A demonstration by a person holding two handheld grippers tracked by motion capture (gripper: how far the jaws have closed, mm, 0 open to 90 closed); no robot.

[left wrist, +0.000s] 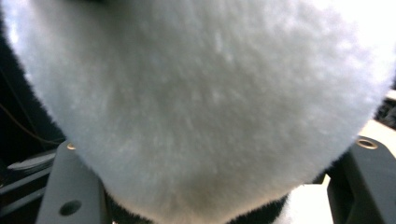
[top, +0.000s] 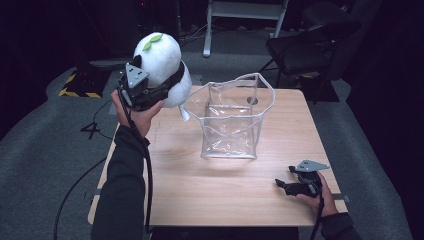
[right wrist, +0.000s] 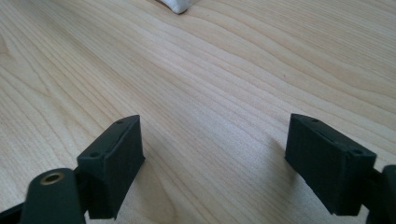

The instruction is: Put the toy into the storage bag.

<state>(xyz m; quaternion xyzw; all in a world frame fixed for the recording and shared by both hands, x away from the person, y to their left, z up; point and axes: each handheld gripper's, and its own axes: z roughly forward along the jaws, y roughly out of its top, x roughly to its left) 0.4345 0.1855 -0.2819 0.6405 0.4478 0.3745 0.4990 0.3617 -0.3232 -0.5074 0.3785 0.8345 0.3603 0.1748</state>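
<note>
From the high view, the left gripper (top: 167,90) is held up off the table (top: 210,195), past its far-left corner, jaws clamped around the waist of a white plush (top: 162,65). The plush is egg-shaped and stands nearly upright, its long axis running up and slightly away, with two green leaves (top: 152,41) at the top pointing up. The landmark is a clear bag (top: 231,120) standing open-mouthed on the table's far middle. The plush hangs just left of the bag and above its rim, almost touching its left flap, so the bag's mouth lies to the right of the plush and below it. The left gripper is much the nearer to the bag. The right gripper (top: 284,184) rests low on the table, well apart from the bag, toward the near-right corner. In the left gripper view, white fur of the plush (left wrist: 205,107) bulges out between the two jaws, pressed from both sides. In the right gripper view, the right gripper (right wrist: 212,158) has its jaws spread wide over bare wood of the table (right wrist: 210,70), holding nothing.
</note>
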